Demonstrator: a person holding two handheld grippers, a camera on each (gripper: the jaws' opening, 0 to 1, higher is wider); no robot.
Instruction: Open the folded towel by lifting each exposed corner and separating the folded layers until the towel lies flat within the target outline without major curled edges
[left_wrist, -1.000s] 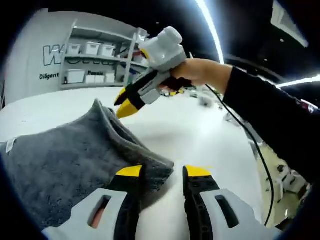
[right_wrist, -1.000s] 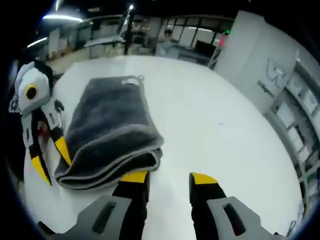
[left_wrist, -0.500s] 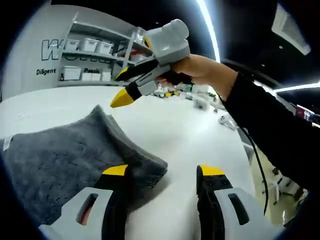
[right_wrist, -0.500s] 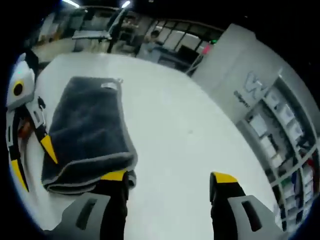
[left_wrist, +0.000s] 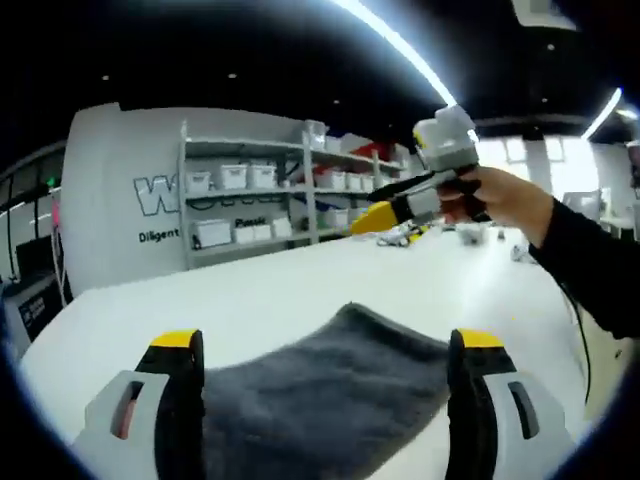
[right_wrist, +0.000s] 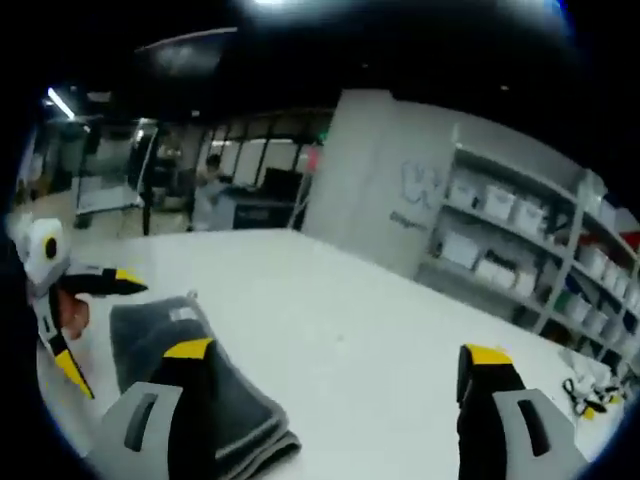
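The thick grey plush towel (left_wrist: 330, 390) lies folded on the smooth white counter (left_wrist: 290, 290), its layers stacked and none yet lifted, so the step in hand looks like the first approach to an exposed corner. Both grippers hover above the towel with nothing held. The left gripper (left_wrist: 325, 345) has its jaws spread wide, straddling the towel's near end. The right gripper (right_wrist: 340, 355) is likewise wide open, with the towel's corner under its left jaw and bare counter beyond.

To do this well, I judge each gripper should drop low and narrow its jaws before biting, so it pinches only the top layer at the corner, not the whole stack. The two corners should then be drawn apart and away from the fold, kept low over the towel, so the cloth peels flat and does not curl.

The towel is deep-piled and soft, with rounded, bulky folded edges (right_wrist: 262, 445) and a small pale label (right_wrist: 182, 314) sewn near one end; it will likely sag and drag. No target outline can be made out on the counter.
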